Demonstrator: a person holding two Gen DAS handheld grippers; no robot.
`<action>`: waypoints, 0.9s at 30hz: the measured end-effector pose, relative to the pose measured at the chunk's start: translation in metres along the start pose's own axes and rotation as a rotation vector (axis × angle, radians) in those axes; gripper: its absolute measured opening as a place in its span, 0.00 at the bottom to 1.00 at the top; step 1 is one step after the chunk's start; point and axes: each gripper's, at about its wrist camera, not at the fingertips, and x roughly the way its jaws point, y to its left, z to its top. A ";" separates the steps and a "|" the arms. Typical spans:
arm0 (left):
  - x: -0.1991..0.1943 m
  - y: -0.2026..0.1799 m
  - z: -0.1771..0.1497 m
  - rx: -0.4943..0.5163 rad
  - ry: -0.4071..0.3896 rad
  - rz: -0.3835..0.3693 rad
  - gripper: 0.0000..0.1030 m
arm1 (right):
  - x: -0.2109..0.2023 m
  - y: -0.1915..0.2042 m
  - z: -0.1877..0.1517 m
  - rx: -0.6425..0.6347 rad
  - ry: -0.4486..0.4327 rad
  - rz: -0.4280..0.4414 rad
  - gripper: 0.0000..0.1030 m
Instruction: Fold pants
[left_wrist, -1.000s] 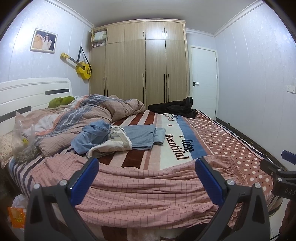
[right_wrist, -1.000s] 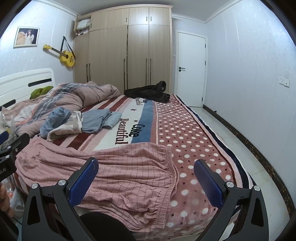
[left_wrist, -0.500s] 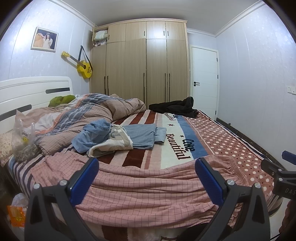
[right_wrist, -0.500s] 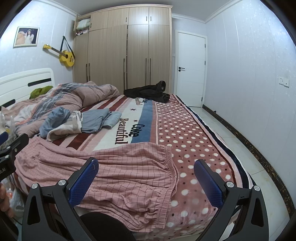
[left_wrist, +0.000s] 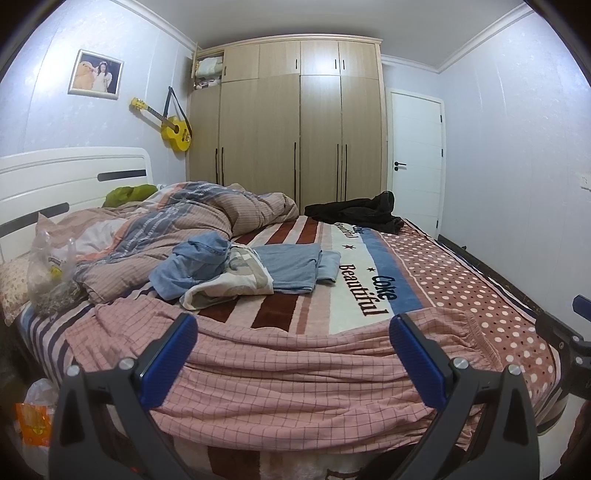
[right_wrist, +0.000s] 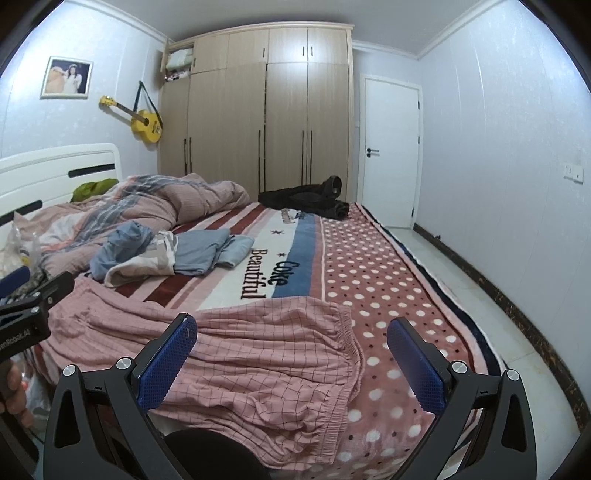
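Observation:
Pink checked pants (left_wrist: 295, 373) lie spread across the near edge of the bed, legs to the left, elastic waistband (right_wrist: 351, 354) to the right. They also show in the right wrist view (right_wrist: 255, 350). My left gripper (left_wrist: 293, 354) is open and empty, held above the pants' middle. My right gripper (right_wrist: 291, 354) is open and empty, above the waistband end. Each gripper shows at the edge of the other's view: the right one (left_wrist: 569, 336), the left one (right_wrist: 26, 299).
The bed's blanket (left_wrist: 461, 280) holds a pile of blue clothes (left_wrist: 258, 269), a rumpled quilt (left_wrist: 192, 229), a black garment (left_wrist: 362, 214) and a plastic bag (left_wrist: 51, 273). A wardrobe (left_wrist: 295, 129) and door (left_wrist: 413, 158) stand behind. Floor (right_wrist: 480, 295) lies right of the bed.
Both grippers have hardly moved, staying open above the pants; the views shifted only slightly.

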 end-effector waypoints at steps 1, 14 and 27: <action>0.000 0.001 0.000 -0.003 0.001 0.001 0.99 | 0.000 0.001 -0.001 -0.004 -0.001 0.001 1.00; 0.018 0.029 -0.007 -0.051 0.031 0.018 0.99 | 0.005 0.003 -0.006 -0.029 -0.046 0.070 1.00; 0.072 0.207 -0.057 -0.383 0.134 0.220 0.99 | 0.038 -0.012 -0.027 -0.044 0.023 0.261 1.00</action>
